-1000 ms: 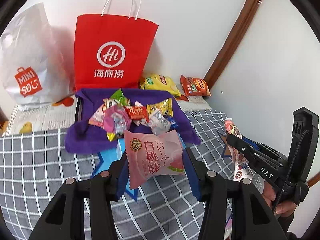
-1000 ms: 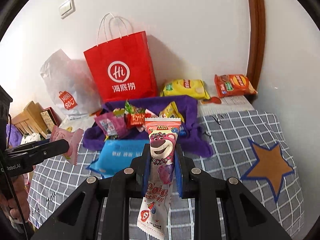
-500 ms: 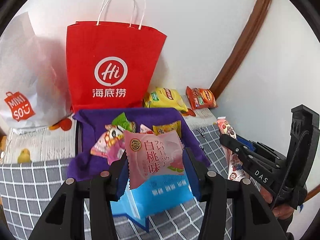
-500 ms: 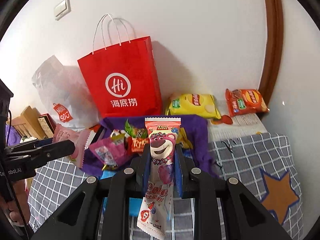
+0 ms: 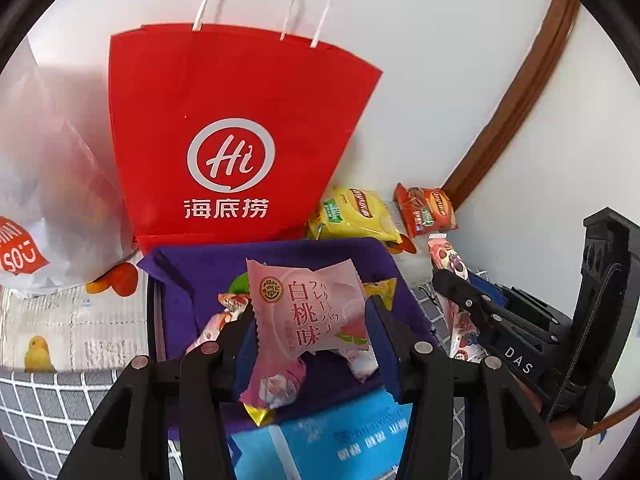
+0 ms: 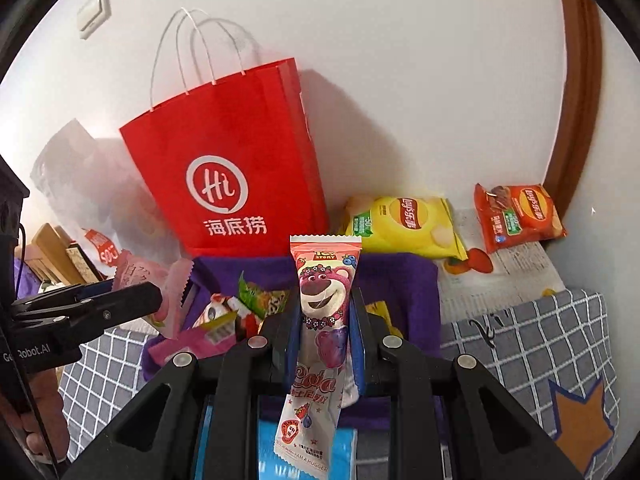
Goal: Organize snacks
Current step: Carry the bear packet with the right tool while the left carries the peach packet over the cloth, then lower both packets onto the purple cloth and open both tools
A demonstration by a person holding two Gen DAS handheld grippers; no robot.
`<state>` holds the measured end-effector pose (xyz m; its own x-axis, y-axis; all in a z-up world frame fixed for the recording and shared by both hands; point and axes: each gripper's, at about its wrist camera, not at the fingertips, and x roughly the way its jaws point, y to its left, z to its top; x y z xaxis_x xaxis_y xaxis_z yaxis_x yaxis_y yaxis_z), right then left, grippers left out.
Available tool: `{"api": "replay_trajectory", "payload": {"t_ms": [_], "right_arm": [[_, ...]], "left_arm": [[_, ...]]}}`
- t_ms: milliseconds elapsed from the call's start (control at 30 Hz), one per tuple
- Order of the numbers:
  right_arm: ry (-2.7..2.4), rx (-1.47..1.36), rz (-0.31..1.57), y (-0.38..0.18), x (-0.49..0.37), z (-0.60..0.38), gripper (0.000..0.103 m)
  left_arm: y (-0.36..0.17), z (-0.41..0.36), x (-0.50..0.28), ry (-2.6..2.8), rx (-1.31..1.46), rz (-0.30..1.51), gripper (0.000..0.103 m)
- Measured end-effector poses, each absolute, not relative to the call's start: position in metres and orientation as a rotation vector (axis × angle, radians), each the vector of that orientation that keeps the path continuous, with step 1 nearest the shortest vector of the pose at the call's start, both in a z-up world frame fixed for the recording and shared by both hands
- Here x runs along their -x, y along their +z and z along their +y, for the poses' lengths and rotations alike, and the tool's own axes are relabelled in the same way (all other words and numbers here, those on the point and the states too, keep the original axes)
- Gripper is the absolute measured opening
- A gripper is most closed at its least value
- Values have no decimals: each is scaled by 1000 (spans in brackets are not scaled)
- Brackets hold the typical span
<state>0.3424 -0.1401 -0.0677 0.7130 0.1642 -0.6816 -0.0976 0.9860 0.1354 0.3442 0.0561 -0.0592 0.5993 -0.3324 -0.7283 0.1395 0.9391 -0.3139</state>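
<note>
Setting: white wall (image 6: 400, 60) behind, brown wooden trim (image 6: 580, 100) at far right; surface covered by a grey checked cloth (image 6: 520, 340) with an orange star patch (image 6: 584, 420).
Left gripper (image 5: 310, 322): clamped on a pink peach-flavour snack packet (image 5: 308, 304), held upright above the purple cloth; in the right wrist view the same gripper (image 6: 132, 304) shows at left, packet (image 6: 160, 280) pinched at its tip.
Right gripper (image 6: 324, 336): closed on a pink Lotso bear candy packet (image 6: 320, 320), upright, lower end hanging below the fingers; in the left wrist view it (image 5: 444, 284) appears at right with the packet (image 5: 448, 256) sticking up.
Purple cloth (image 5: 320, 256): spread just ahead of both grippers, carrying a loose pile of small wrapped candies (image 6: 244, 312).
Blue packet (image 5: 340, 440): lies at the near edge of the purple cloth, under the grippers.
Red paper bag (image 5: 232, 140): upright against the wall, just beyond the purple cloth; white "Hi" logo, white cord handles.
White Miniso plastic bag (image 5: 44, 200): left of the red bag, touching or nearly so.
Yellow Lay's chip bag (image 6: 404, 224): right of the red bag, far side.
Orange Lay's chip bag (image 6: 516, 216): further right, near the trim, apart from the yellow one.
Light switch (image 6: 94, 12): on the wall, upper left.
</note>
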Motion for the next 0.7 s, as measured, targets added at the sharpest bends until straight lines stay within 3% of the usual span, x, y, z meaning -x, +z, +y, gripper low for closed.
{"api": "replay_trajectory", "payload": {"t_ms": [700], "right_arm": [[137, -17, 853, -130, -387, -125, 23]], "left_arm": [[-110, 66, -376, -268, 249, 973, 48]]}}
